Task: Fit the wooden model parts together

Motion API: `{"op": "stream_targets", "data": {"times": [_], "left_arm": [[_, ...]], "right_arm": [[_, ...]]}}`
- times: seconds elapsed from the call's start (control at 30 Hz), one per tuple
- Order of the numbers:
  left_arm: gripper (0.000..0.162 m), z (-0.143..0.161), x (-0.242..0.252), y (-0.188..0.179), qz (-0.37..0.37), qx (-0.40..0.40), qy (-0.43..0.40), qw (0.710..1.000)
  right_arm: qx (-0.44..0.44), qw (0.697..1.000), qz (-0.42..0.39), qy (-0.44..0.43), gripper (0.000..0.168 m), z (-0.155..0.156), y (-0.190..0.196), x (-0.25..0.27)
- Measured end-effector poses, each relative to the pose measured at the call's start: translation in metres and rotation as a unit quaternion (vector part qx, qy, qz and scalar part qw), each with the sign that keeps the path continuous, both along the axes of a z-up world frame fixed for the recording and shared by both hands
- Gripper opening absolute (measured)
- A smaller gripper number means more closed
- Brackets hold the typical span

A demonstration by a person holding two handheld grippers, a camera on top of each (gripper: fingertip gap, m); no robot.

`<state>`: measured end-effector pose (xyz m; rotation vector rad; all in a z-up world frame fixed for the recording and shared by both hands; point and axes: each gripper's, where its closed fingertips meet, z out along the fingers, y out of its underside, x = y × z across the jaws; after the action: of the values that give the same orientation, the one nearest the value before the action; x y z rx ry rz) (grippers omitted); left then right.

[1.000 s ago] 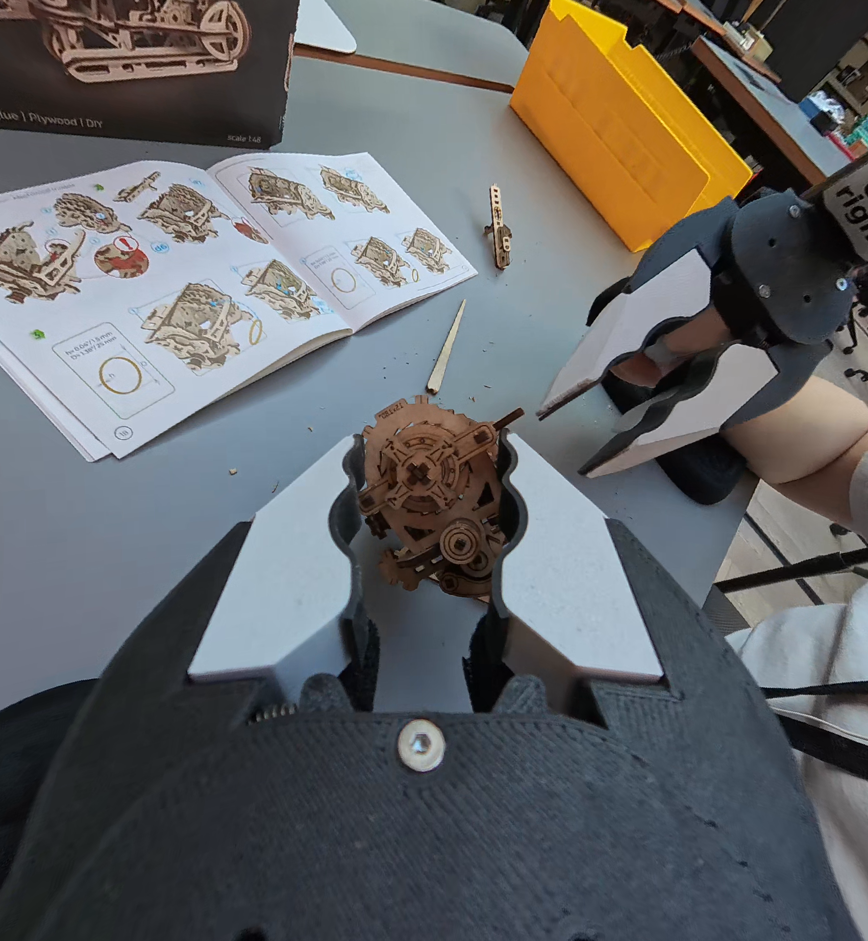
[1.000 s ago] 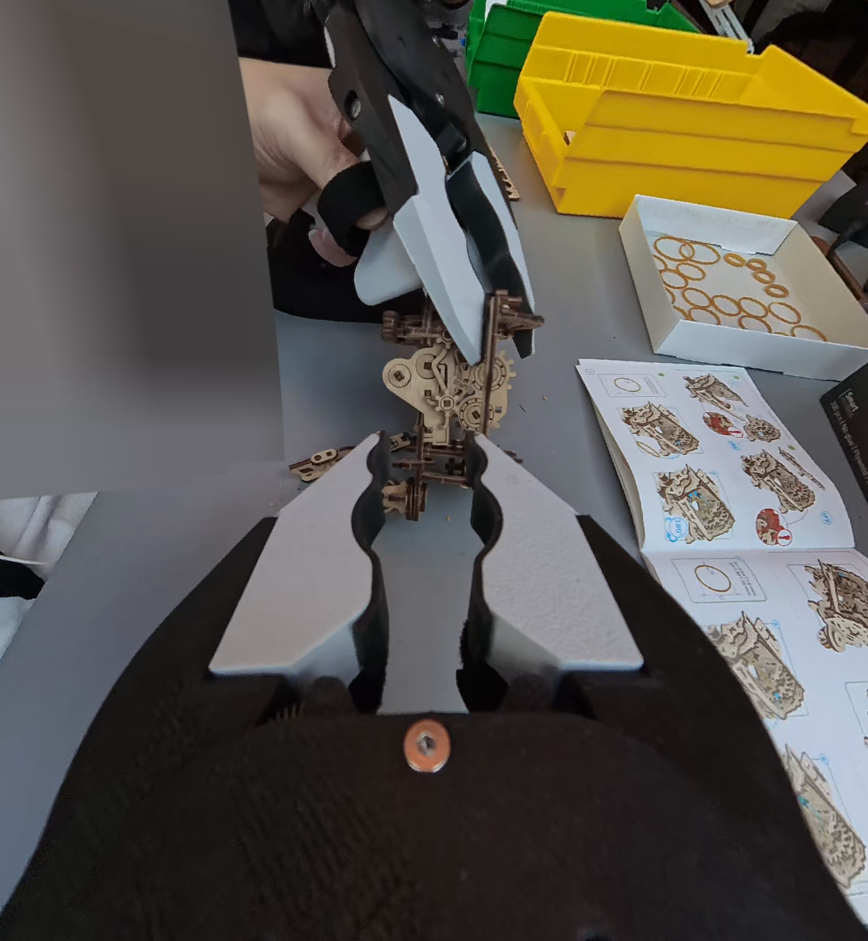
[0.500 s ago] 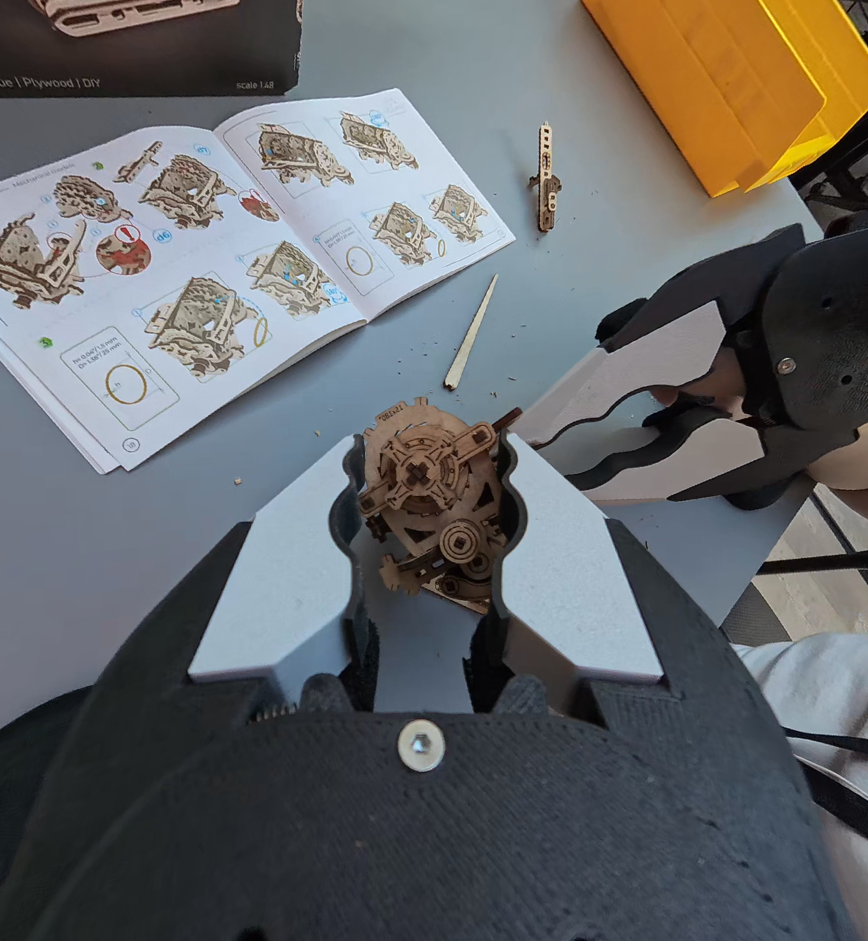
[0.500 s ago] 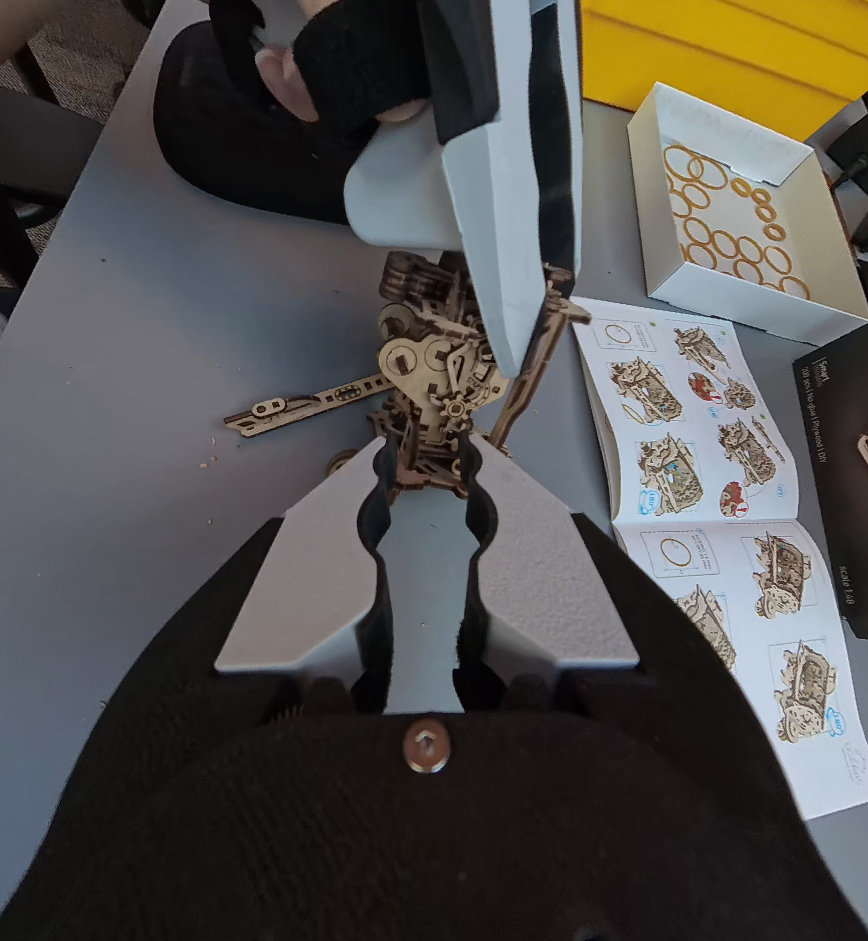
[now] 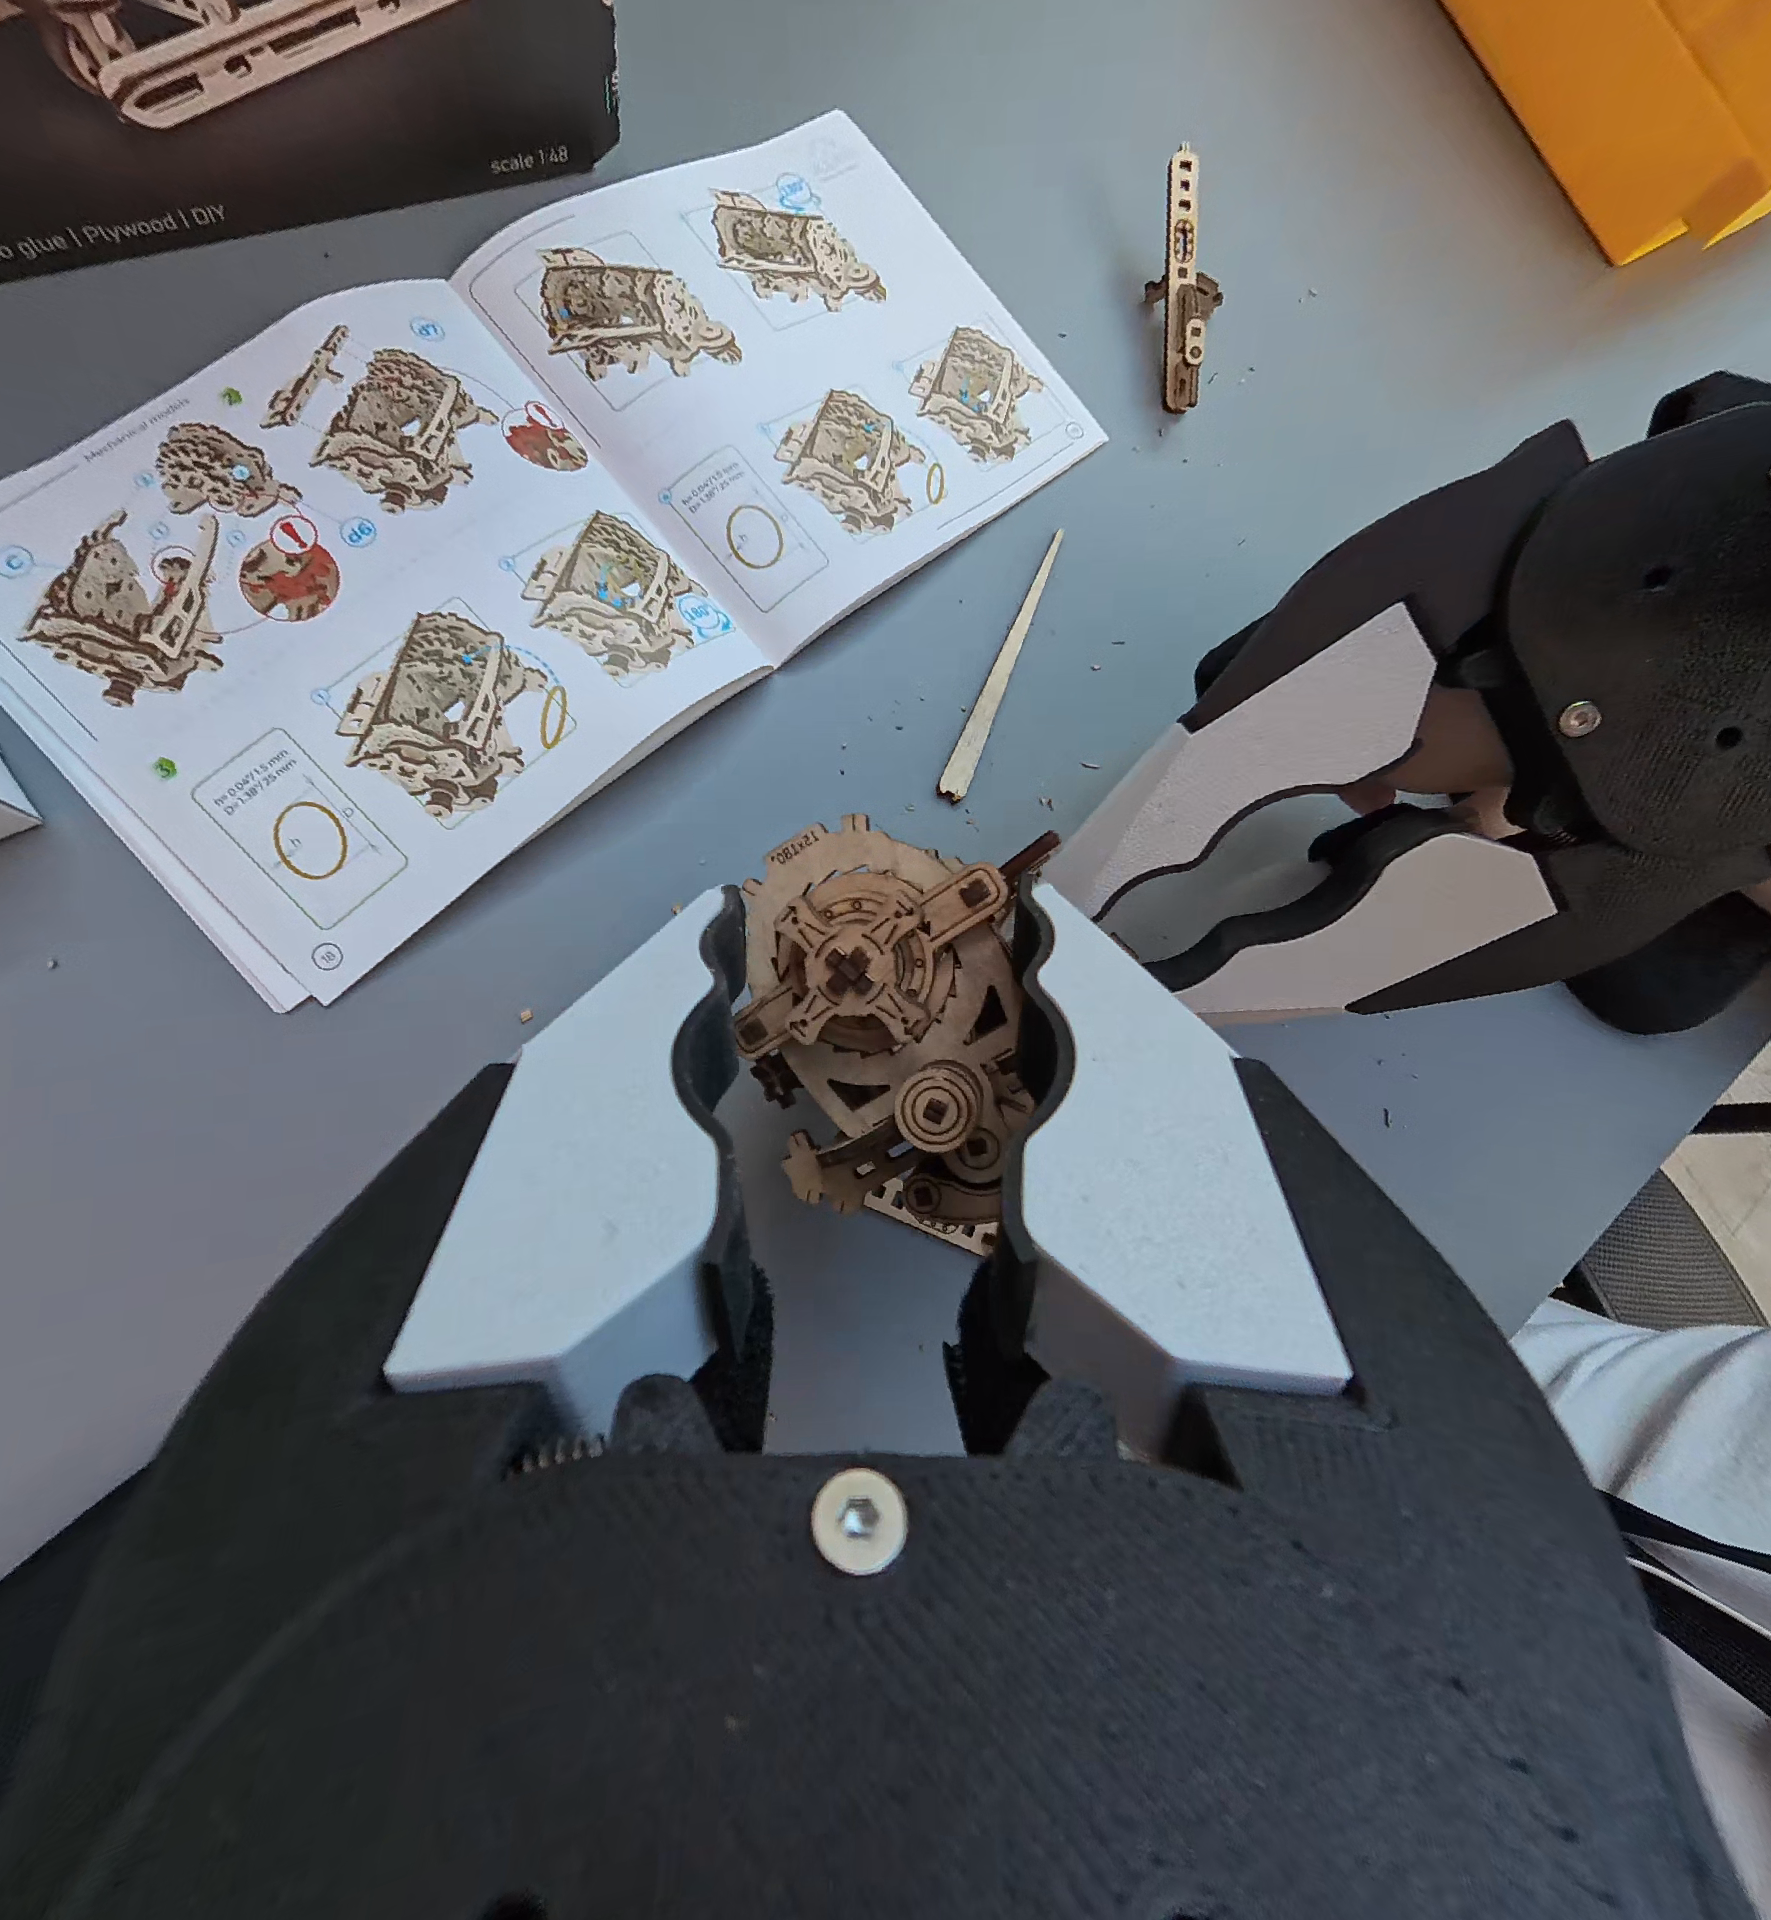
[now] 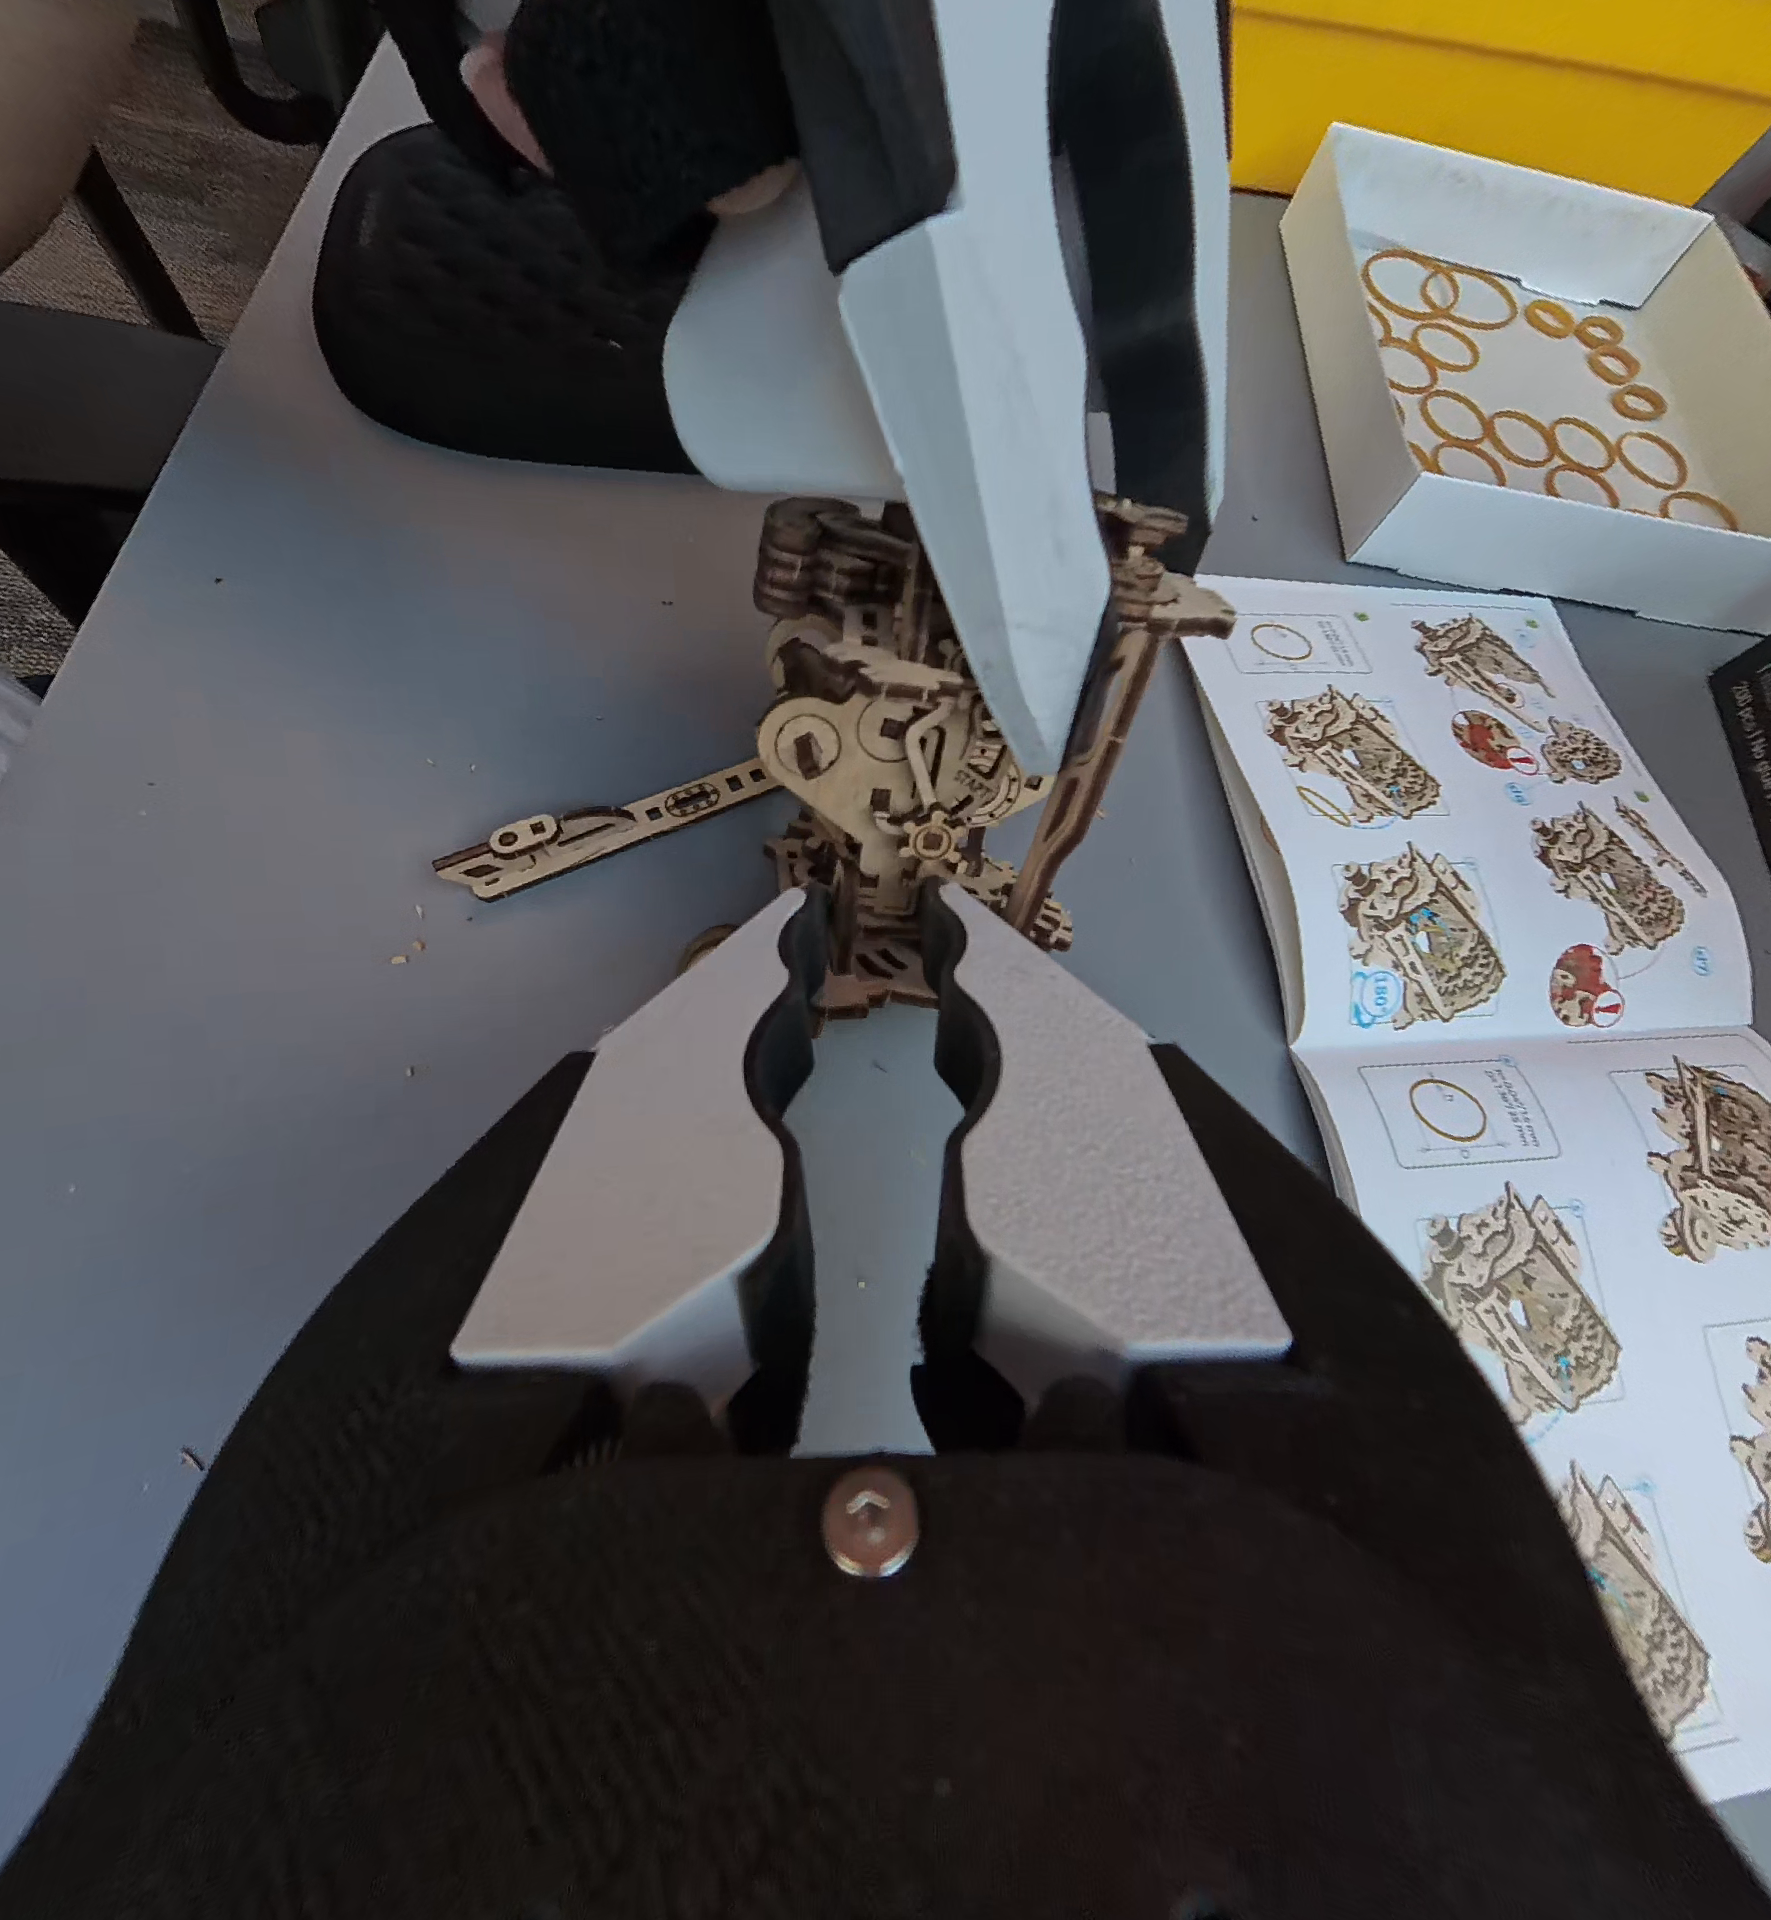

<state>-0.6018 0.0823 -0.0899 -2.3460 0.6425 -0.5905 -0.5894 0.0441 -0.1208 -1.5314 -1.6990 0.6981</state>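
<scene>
grey table [image 5: 185, 1143] carries all items. left gripper [image 5: 865, 935] is clamped on the model [image 5: 881, 1029], held above the table. right gripper [image 6: 870, 914] has its fingers closed against the model's lower frame [image 6: 876, 961]. flat wooden strip [image 6: 600, 826] lies just beside the model. pointed stick [image 5: 1000, 665] lies near the open booklet [image 5: 445, 540]. white box [image 6: 1463, 551] holds rings.

Wooden model [image 5: 886, 1023]: pale laser-cut ply, matt, dark edges. Left gripper [image 5: 873, 935]: rough black printed plastic, matt grey fingers [image 5: 590, 1184], shiny metal screw [image 5: 858, 1522]. Booklet [image 5: 507, 540]: white paper. Table [image 5: 133, 1122]: smooth grey, matt.
</scene>
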Motion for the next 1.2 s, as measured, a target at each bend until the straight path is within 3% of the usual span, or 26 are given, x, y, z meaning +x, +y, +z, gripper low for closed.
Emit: {"op": "stream_targets", "data": {"times": [0.7, 0.83, 1.2], "left_arm": [[0.050, 0.0015, 0.0030, -0.0006, 0.002, 0.012, -0.005, 1.000], [0.050, 0.0002, 0.0026, -0.0009, 0.003, 0.011, -0.003, 1.000], [0.050, 0.0006, 0.0044, -0.0021, 0.006, 0.015, -0.006, 1.000]], "right_arm": [[-0.017, 1.000, -0.024, 0.007, 0.015, 0.0001, -0.0004, 0.0001], [-0.084, 0.996, -0.027, 0.019, 0.014, 0.0003, -0.0022, 0.0008], [-0.086, 0.995, -0.045, 0.030, 0.014, 0.0027, -0.0017, 0.0024]]}}
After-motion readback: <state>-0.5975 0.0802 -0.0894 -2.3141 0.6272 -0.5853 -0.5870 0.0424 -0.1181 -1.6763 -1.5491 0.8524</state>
